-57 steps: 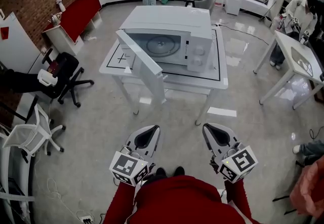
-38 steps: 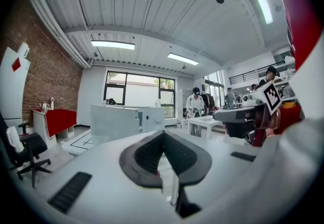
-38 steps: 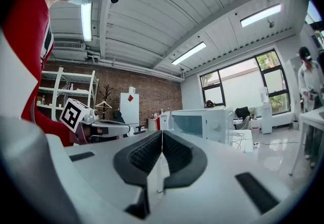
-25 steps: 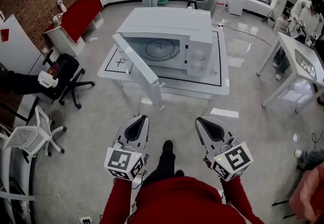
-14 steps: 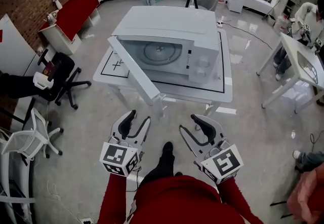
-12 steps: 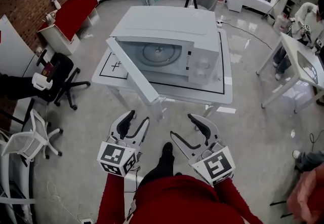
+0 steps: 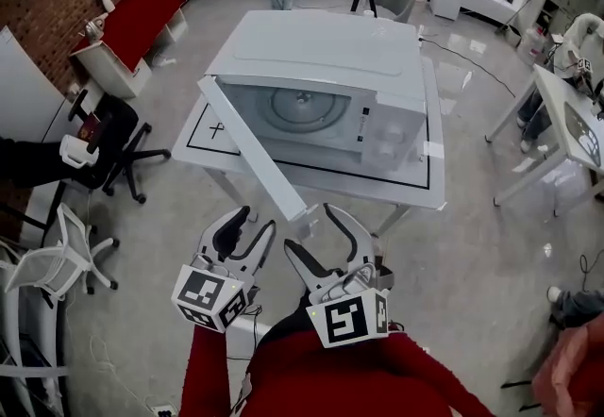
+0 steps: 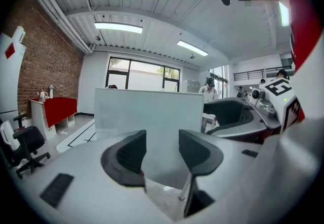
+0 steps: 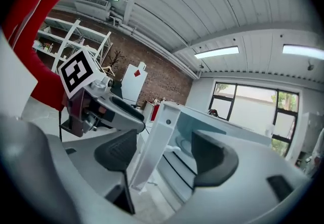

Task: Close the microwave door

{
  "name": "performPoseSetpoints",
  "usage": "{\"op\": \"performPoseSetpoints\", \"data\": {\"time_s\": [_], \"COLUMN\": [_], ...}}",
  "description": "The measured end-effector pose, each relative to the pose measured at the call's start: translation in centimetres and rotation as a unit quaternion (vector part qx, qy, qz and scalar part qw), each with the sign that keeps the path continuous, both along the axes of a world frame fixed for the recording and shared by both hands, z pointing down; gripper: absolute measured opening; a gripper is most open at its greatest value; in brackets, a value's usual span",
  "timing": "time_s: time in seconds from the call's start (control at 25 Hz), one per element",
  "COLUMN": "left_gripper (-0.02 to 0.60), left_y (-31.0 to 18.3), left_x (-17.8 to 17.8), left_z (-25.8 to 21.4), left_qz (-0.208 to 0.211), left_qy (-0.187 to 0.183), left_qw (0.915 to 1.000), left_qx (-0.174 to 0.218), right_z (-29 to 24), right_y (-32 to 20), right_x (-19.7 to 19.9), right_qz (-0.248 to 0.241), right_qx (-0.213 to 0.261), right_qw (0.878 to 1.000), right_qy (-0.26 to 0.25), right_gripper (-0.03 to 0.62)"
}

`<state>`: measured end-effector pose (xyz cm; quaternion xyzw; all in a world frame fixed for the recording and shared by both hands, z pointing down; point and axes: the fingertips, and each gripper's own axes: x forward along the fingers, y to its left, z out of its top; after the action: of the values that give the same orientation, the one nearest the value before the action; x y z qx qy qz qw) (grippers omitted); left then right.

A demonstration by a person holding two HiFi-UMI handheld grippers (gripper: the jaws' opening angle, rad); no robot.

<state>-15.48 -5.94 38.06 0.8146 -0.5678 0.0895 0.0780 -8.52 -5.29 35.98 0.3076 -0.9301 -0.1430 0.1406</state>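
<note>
- Head view: the microwave (image 7: 321, 75) sits on the white table (image 7: 429, 193). Its door (image 7: 247, 143) is wide open, hinged on the left and swung out toward us past the table edge.
- Our left gripper (image 7: 257, 219) is low in front of the table, near the door's free end. Its jaws are released with nothing in them.
- Left gripper view: we're looking at the door's flat face through the gap, clear of both pads.
- Our right gripper (image 7: 310, 226) is just beside the left one, and its jaws are opening.
- Right gripper view: the door's free edge shows in the gap between the pads, but neither pad presses on it.
</note>
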Motion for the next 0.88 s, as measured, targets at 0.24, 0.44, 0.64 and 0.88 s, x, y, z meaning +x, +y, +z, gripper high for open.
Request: {"op": "performPoseSetpoints", "data": {"time_s": [0.24,0.44,0.64,0.88], "left_gripper": [0.206,0.206,0.206,0.206], "left_y": [-0.7,-1.3,-1.9,-2.3], "left_x": [-0.2,0.4,0.9,1.8], "left_z": [-0.1,-0.1,0.0,-0.2], "left_qz": [0.003,0.01,0.017,0.029], "left_qy": [0.002,0.008,0.014,0.016], "left_qw": [1.0,0.9999,0.9998,0.9994], "left_qx": [0.004,0.005,0.004,0.005], "right_z": [0.6,1.3,1.6,2.1], "right_y": [-0.6,-1.4,-2.1,-3.3], "right_x": [-1.6,-1.6,-1.2,0.0], "right_qz": [0.0,0.001,0.0,0.012], "right_qx": [0.026,0.011,-0.017,-0.048], "right_qw": [0.999,1.0,1.0,0.999], "right_qy": [0.025,0.023,0.006,-0.007], "right_gripper": [0.337,0.336,0.336,0.335]}}
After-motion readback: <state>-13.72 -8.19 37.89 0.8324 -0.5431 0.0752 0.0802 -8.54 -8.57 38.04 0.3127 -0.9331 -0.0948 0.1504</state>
